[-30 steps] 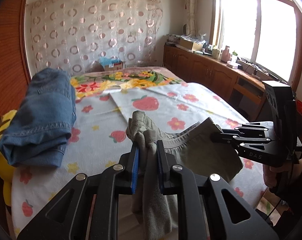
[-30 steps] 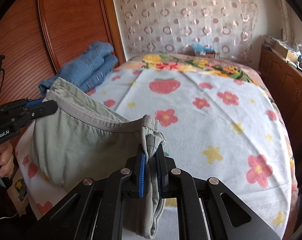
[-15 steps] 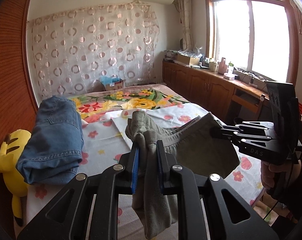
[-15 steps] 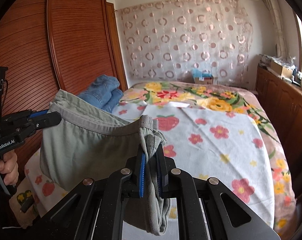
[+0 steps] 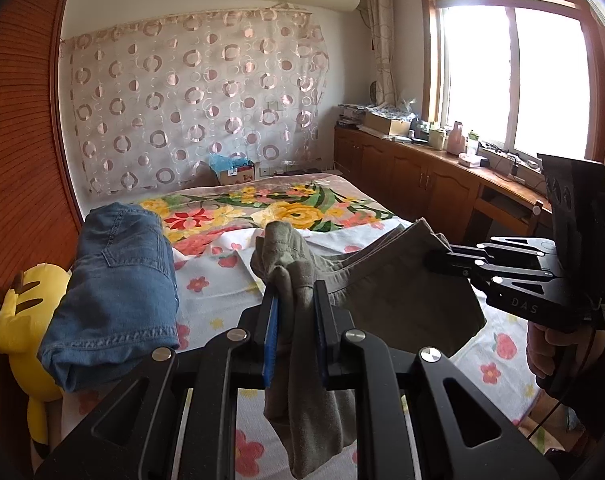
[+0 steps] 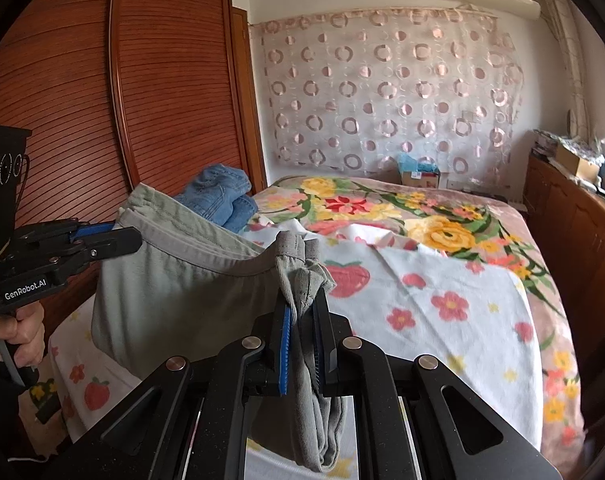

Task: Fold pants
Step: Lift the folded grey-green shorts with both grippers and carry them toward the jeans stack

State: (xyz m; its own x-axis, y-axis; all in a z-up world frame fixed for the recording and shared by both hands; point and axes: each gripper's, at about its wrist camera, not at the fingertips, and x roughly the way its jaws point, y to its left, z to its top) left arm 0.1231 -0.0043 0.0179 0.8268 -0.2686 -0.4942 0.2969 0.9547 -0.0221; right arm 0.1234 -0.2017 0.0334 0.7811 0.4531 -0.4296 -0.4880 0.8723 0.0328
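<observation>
Pants [image 5: 398, 292], grey-green, hang stretched between your two grippers, lifted above the bed [image 6: 442, 320]. Your left gripper [image 5: 294, 304] is clamped on one bunched waistband corner; your right gripper [image 6: 302, 312] pinches the other. Folded jeans [image 5: 114, 292] lie on the bed, left of your left gripper.

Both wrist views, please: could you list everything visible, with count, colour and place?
pants: one, grey-green, hanging between both grippers over the bed
jeans: one folded pile, blue, bed's wardrobe side
plush toy: one, yellow, beside the jeans
bed: one, floral covers
wardrobe: one, brown, beside the bed
cabinets: brown, under the window
left gripper: black, jaws shut on pants
right gripper: black, jaws shut on pants
</observation>
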